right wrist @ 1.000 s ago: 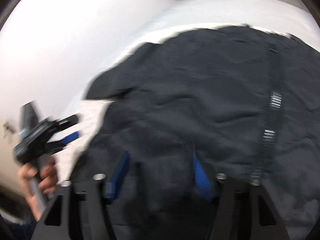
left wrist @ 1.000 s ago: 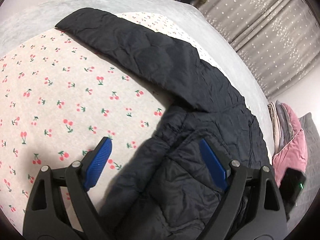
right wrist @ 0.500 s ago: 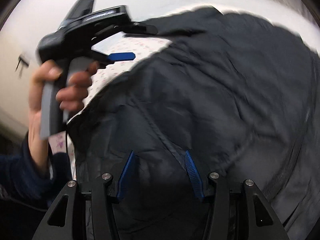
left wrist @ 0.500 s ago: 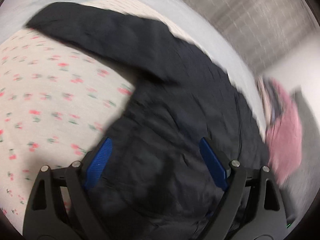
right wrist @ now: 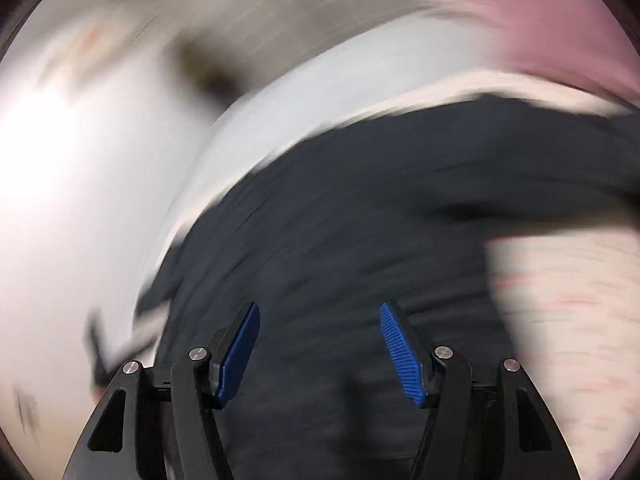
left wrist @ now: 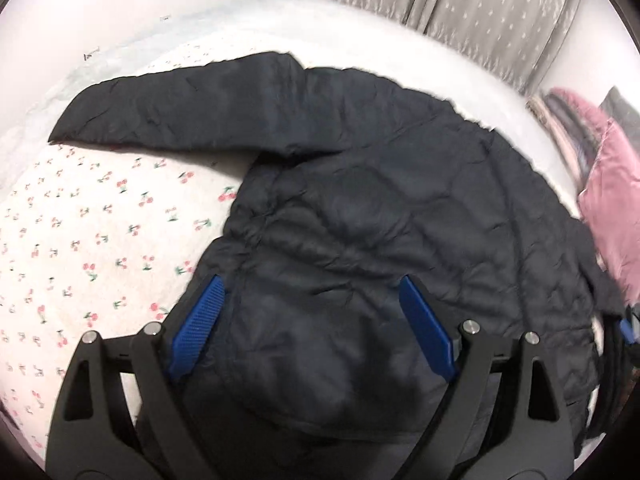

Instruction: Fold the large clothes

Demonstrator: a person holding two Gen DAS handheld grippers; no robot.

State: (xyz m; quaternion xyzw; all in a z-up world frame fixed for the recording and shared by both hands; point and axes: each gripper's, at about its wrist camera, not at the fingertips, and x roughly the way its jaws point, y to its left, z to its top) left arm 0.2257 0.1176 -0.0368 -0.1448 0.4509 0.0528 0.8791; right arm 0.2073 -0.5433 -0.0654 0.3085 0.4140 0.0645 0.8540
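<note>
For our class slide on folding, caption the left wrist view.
Open left gripper above a dark quilted jacket spread on a cherry-print bedsheet.

To your left the cherry sheet lies bare and flat, free to cross. The jacket covers the middle and right. Pink bedding is piled at the right edge, with curtains behind.

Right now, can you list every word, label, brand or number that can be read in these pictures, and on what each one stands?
None can be read.
The black jacket shows no label or logo.
The small dark marks on the wall are too small to read.
The right wrist view is too blurred to show any text.
</note>
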